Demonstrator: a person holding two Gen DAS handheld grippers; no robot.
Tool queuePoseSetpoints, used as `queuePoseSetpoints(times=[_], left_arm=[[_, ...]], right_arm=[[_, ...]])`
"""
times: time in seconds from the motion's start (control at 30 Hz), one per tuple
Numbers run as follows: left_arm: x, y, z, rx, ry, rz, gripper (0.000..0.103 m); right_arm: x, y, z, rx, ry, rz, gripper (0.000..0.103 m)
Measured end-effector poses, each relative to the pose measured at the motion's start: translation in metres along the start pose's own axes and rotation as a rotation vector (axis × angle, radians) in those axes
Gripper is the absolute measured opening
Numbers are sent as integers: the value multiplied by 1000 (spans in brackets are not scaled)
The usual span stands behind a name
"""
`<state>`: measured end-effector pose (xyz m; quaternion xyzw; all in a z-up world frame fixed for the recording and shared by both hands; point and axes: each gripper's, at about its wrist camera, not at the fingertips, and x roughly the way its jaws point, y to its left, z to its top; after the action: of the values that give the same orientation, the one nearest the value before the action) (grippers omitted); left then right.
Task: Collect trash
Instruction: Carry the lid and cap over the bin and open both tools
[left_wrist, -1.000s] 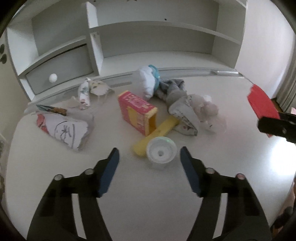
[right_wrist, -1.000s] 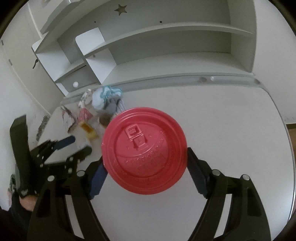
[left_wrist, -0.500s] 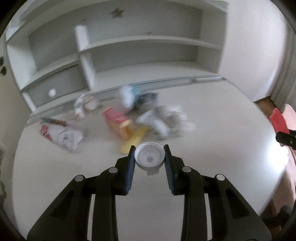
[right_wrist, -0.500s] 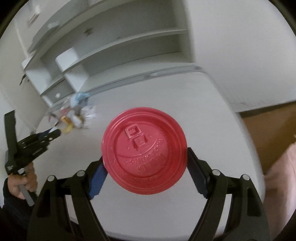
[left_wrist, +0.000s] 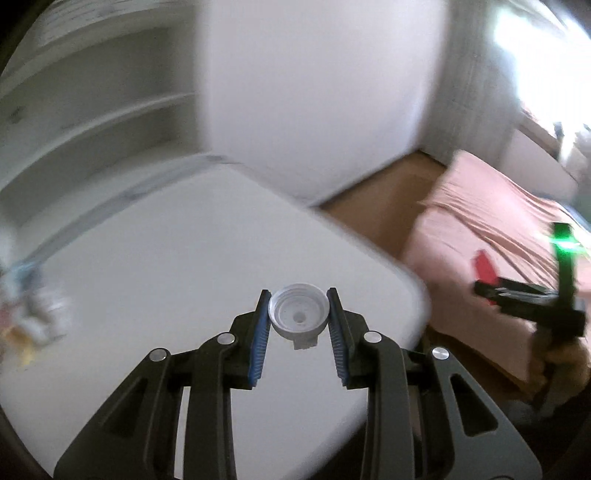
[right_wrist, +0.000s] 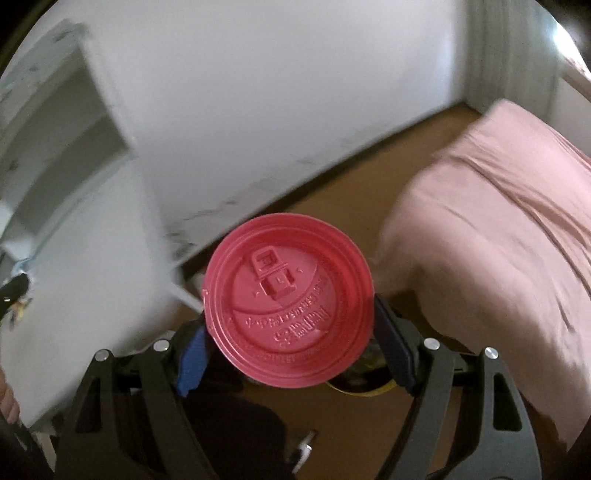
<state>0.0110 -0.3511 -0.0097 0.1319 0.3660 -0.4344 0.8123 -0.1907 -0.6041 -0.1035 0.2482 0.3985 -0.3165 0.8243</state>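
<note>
My left gripper (left_wrist: 298, 319) is shut on a small white plastic cap (left_wrist: 298, 314), held above the right front corner of the white table (left_wrist: 155, 280). My right gripper (right_wrist: 288, 325) is shut on a red cup lid (right_wrist: 288, 301), its rim squeezed between both blue pads, out over the brown floor (right_wrist: 332, 199) past the table's edge. The left wrist view shows the right gripper (left_wrist: 517, 291) at far right with the red lid (left_wrist: 484, 269) edge-on. Blurred trash (left_wrist: 26, 317) lies at the table's far left.
A pink-covered bed (right_wrist: 509, 229) fills the right side. A white wall (right_wrist: 258, 92) and white shelving (left_wrist: 85, 110) stand behind the table. Below the red lid shows a dark round shape with a yellow rim (right_wrist: 354, 387) on the floor.
The left gripper closed on the white cap and carried it right, away from the trash pile. The right gripper swung right with the red lid, off the table and over the floor.
</note>
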Motion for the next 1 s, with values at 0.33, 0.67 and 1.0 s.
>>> queuePoseSetpoints(times=[0.33, 0.67, 1.0], left_arm=[[86, -143, 1, 215, 116, -221, 29], [153, -173, -12, 241, 217, -241, 29], [163, -174, -10, 242, 240, -245, 29]], right_arm=[[65, -74, -20, 106, 157, -69, 77], [119, -91, -34, 109, 294, -85, 77], [126, -97, -31, 158, 307, -70, 82]])
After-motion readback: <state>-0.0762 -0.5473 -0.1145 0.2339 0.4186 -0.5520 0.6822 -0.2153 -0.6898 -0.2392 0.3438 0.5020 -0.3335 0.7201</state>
